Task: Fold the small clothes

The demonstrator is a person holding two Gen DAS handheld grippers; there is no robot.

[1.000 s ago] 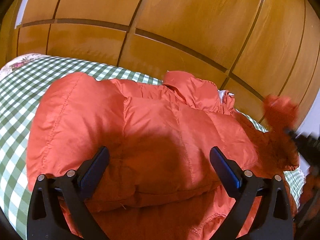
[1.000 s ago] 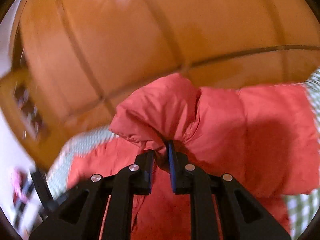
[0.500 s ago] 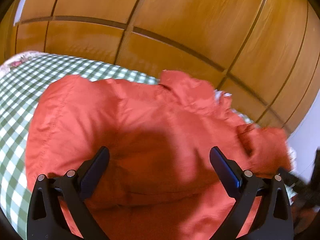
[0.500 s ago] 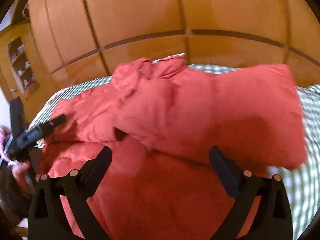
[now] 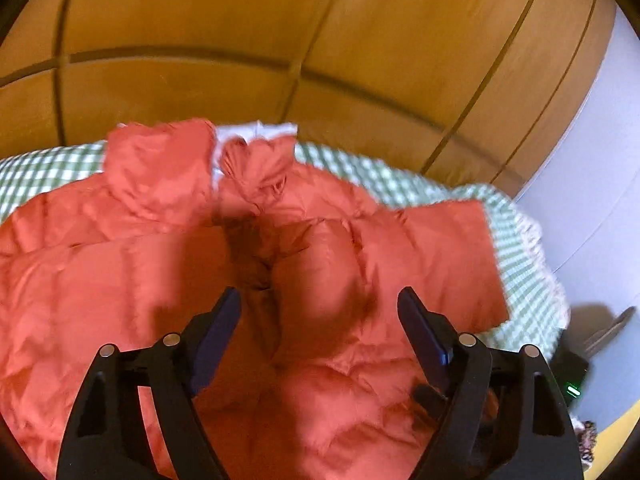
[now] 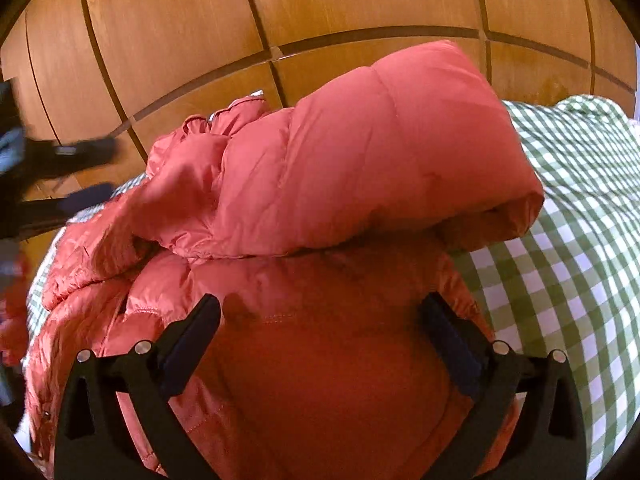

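Where right gripper hovers, jacket beneath

Puffy orange-red quilted jacket lies on the bed, sleeves folded inward.

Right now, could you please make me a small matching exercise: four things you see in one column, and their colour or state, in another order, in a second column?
Things:
1. jacket
2. bedcover
3. wall panels
4. left gripper

Colour or state:
A. brown wood
B. open, holding nothing
C. orange-red, quilted
D. green and white checks

Pairs: 1-C, 2-D, 3-A, 4-B
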